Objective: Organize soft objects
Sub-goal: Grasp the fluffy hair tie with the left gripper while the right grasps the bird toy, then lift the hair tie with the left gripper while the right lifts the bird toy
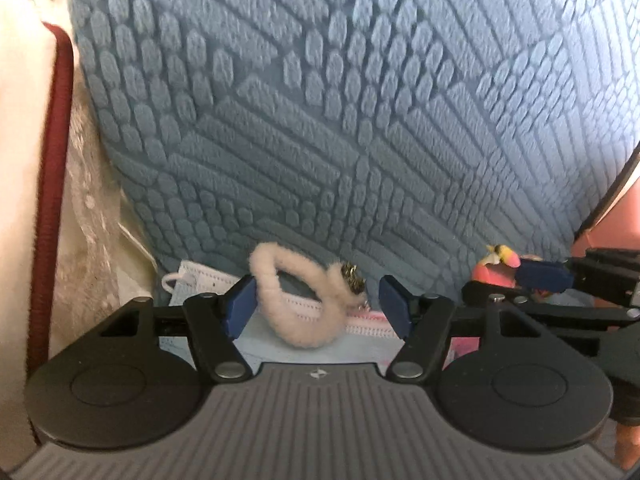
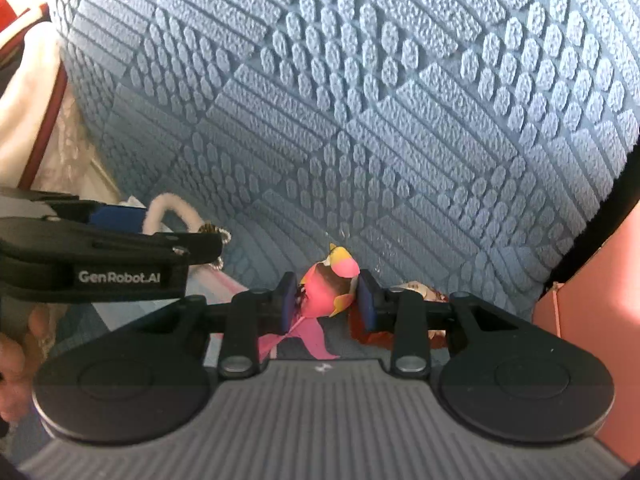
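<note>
A fluffy pale pink hair ring (image 1: 296,320) with a small metal charm stands between the blue pads of my left gripper (image 1: 316,306). The left pad touches it, and a gap shows at the right pad, so the jaws are open. It rests on flat face masks (image 1: 360,340). My right gripper (image 2: 327,300) is shut on a small pink and yellow soft toy (image 2: 326,286), whose pink tail hangs below the pads. The left wrist view shows that gripper (image 1: 516,282) and the toy (image 1: 494,272) close on the right. The right wrist view shows the left gripper (image 2: 172,230) and the hair ring (image 2: 176,204) at the left.
A large blue textured cushion (image 1: 340,100) fills the background just behind both grippers. Cream fabric with dark red trim (image 1: 56,160) lies at the left. A pink box wall (image 2: 592,280) stands at the right. A red-brown item (image 2: 400,334) lies under the right gripper. A hand (image 2: 24,344) is at lower left.
</note>
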`<state>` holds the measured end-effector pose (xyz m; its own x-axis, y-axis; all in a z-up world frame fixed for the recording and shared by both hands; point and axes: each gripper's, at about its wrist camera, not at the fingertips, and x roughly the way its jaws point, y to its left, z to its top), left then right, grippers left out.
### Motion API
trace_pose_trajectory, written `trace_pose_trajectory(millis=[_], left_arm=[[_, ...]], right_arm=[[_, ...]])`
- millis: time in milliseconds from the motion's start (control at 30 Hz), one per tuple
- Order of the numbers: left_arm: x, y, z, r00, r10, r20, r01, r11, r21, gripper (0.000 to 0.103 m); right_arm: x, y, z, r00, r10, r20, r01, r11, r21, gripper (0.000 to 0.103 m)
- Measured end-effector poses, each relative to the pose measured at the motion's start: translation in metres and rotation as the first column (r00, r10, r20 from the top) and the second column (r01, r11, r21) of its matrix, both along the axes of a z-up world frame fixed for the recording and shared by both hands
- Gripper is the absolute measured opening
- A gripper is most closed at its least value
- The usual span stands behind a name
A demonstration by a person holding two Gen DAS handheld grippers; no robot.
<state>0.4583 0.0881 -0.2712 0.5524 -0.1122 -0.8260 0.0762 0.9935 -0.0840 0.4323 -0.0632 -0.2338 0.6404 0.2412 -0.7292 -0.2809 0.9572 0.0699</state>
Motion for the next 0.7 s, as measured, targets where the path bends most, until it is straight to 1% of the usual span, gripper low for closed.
trace_pose_trajectory(millis=[67,100,133,167,200,267,300,400,467,533,633,700], left_arm=[[0.001,0.001,-0.009,1.0,0.001,-0.002,-0.001,1.0,0.01,0.064],[0.001,-0.001,-0.011,1.0,-0.003,-0.002,0.003,1.0,0.017,0.055],[0.001,-0.004,-0.013,1.0,-0.014,-0.003,0.014,1.0,0.022,0.05],[0.001,-0.008,-0.015,1.0,-0.025,-0.001,0.025,0.999,0.026,0.048],[0.001,-0.013,-0.016,0.999,-0.034,0.005,0.034,0.999,0.038,0.043],[0.0,-0.026,-0.018,0.997,-0.071,0.026,0.068,0.993,0.092,0.034],[0.0,-0.031,-0.019,0.996,-0.081,0.031,0.078,0.992,0.101,0.027],[0.001,-0.039,-0.022,0.997,-0.072,0.028,0.069,0.994,0.084,0.024],[0.003,-0.04,-0.024,0.999,-0.051,0.014,0.05,0.998,0.043,0.022],[0.004,-0.032,-0.023,1.0,-0.022,0.007,0.022,1.0,-0.009,0.021],[0.004,-0.027,-0.02,1.0,0.011,0.01,-0.011,0.998,-0.062,0.021],[0.003,-0.028,-0.015,1.0,0.019,0.023,-0.017,0.996,-0.085,0.021]], right_arm=[[-0.004,0.0,-0.002,1.0,0.009,-0.004,-0.009,1.0,0.0,0.036],[-0.004,0.0,-0.003,1.0,0.01,-0.005,-0.011,1.0,-0.001,0.036],[-0.006,0.0,-0.003,1.0,0.011,-0.008,-0.011,1.0,0.0,0.036],[-0.007,0.002,-0.002,1.0,0.01,-0.012,-0.01,1.0,0.002,0.036],[-0.006,0.002,-0.003,1.0,0.009,-0.016,-0.009,1.0,0.005,0.036],[-0.005,0.002,-0.008,1.0,0.008,-0.022,-0.008,1.0,0.005,0.036],[-0.004,0.002,-0.009,1.0,0.007,-0.025,-0.007,1.0,0.006,0.036],[0.004,0.014,-0.024,1.0,0.004,-0.031,-0.004,1.0,0.009,0.036],[0.004,0.014,-0.026,1.0,0.001,-0.031,-0.001,1.0,0.009,0.036],[0.001,0.008,-0.024,1.0,-0.001,-0.029,0.001,1.0,0.013,0.036],[-0.003,-0.001,-0.02,1.0,-0.002,-0.019,0.003,1.0,0.013,0.036],[-0.006,-0.006,-0.016,1.0,-0.008,-0.018,0.008,1.0,0.02,0.036]])
